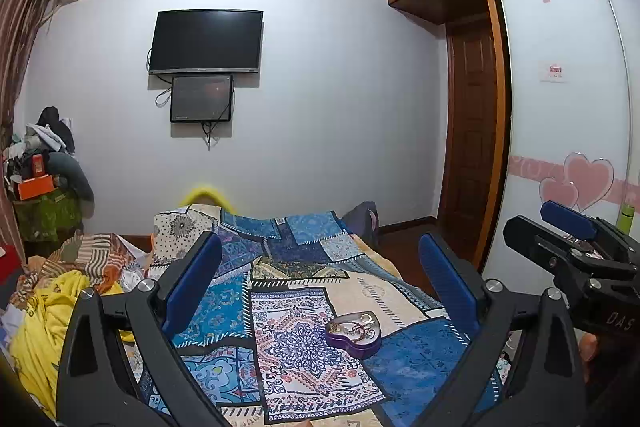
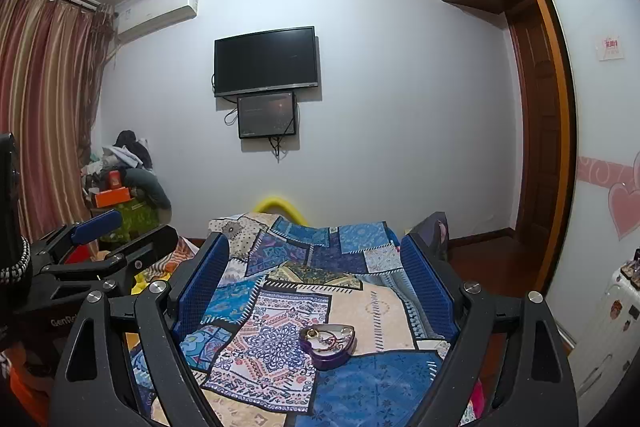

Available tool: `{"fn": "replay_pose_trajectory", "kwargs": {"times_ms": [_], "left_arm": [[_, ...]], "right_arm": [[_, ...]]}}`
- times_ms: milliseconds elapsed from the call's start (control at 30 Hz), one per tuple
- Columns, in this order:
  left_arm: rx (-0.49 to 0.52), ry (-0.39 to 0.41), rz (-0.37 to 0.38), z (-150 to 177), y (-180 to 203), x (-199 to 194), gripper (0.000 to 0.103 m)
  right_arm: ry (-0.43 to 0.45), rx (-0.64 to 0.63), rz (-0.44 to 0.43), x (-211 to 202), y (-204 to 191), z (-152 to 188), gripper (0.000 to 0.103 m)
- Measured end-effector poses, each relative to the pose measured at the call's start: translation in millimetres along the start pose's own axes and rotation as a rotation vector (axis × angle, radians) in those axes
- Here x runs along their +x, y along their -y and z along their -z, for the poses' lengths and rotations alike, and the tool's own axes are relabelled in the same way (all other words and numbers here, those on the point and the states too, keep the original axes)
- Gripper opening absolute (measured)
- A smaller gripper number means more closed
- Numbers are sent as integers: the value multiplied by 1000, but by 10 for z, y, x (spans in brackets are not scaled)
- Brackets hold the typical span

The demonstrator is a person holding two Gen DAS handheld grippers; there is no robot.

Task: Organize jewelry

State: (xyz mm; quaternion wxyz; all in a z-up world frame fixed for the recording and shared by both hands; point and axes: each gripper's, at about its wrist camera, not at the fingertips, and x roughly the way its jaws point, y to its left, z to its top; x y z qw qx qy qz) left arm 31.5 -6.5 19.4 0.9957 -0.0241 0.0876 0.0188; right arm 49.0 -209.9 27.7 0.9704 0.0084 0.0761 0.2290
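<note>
Bed fills the foreground, covered by a soft patchwork quilt in blue, cream and pink printed panels. Beyond the bed's far end: pale wall with a flat black TV and a smaller dark screen below it. Left of the bed: crumpled yellow cloth and striped fabric. Right of the bed: wooden wardrobe with a glossy white sliding door bearing pink hearts.

Left gripper: jaws wide apart, blue ribbed pads, holding nothing, above the bed. Right gripper: jaws wide apart, empty, likewise above the bed.

Heart-shaped purple box, open and shallow, rests on the quilt near the bed's near end. Inside: thin gold-coloured jewelry, tangled, individual pieces unclear.
</note>
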Motion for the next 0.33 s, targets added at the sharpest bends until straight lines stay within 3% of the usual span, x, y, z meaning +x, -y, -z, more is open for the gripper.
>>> {"fn": "replay_pose_trajectory", "kwargs": {"times_ms": [333], "left_arm": [[-4, -8, -4, 22, -14, 33, 100]], "right_arm": [[-11, 6, 2, 14, 0, 23, 85]]}}
